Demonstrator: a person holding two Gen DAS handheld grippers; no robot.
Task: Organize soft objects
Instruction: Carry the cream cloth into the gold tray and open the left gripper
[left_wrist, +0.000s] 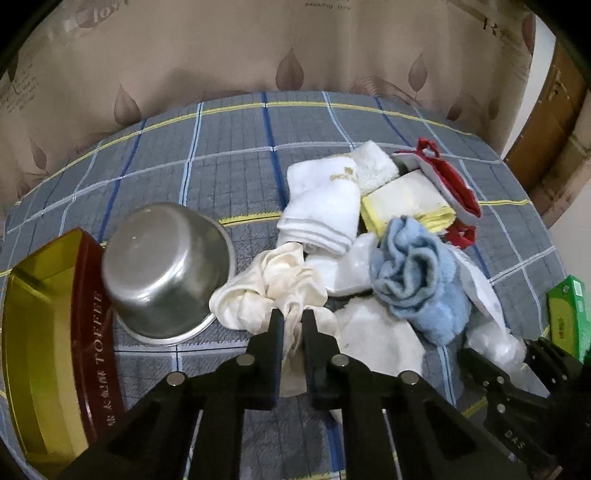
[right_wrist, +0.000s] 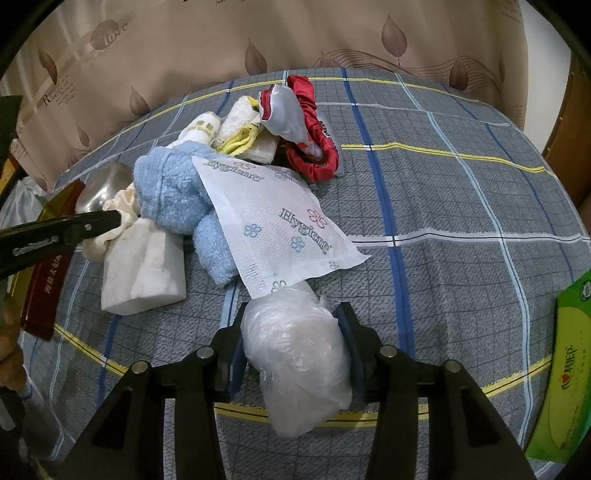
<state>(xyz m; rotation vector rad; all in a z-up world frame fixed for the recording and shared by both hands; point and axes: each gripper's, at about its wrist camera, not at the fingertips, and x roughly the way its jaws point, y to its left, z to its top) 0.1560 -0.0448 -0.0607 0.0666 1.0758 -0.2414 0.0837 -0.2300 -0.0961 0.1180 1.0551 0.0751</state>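
A pile of soft things lies on the plaid bed cover (left_wrist: 229, 173). My left gripper (left_wrist: 293, 321) is shut on a crumpled cream cloth (left_wrist: 273, 291); it also shows in the right wrist view (right_wrist: 122, 218). My right gripper (right_wrist: 295, 325) is closed on a clear plastic bag bundle (right_wrist: 299, 362), which also shows in the left wrist view (left_wrist: 498, 343). A blue towel (left_wrist: 417, 280) lies in the middle of the pile, with a white printed packet (right_wrist: 273, 221) over it. A white towel (left_wrist: 321, 206), a yellow cloth (left_wrist: 406, 203) and a red fabric bag (left_wrist: 454, 188) lie behind.
An upturned steel bowl (left_wrist: 166, 269) and a gold and red toffee tin (left_wrist: 55, 332) stand at the left. A green tissue box (right_wrist: 565, 376) sits at the right. A white folded cloth (right_wrist: 144, 273) lies near the front. A beige leaf curtain (left_wrist: 258, 48) hangs behind the bed.
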